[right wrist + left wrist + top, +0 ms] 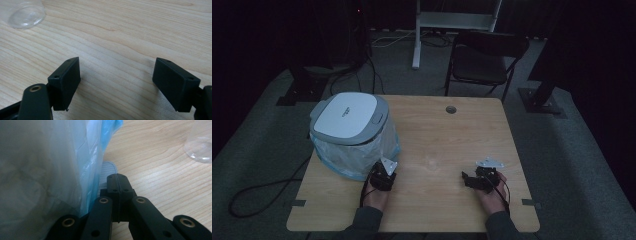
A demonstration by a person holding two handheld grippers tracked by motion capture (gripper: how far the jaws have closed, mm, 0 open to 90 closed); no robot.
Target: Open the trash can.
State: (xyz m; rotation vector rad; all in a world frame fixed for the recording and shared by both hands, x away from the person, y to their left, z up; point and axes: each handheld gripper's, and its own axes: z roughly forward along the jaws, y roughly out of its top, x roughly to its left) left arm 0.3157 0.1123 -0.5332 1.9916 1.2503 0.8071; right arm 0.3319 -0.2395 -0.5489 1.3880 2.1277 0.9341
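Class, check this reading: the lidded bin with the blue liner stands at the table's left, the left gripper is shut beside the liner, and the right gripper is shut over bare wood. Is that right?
One part is wrong. The right gripper is open: the right gripper view shows its jaws wide apart over the wood. The bin and the shut left gripper beside the liner are as stated.

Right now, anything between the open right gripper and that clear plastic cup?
Nothing visible: bare table lies between the right gripper and the clear cup. The lidded bin sits off beside the left gripper.
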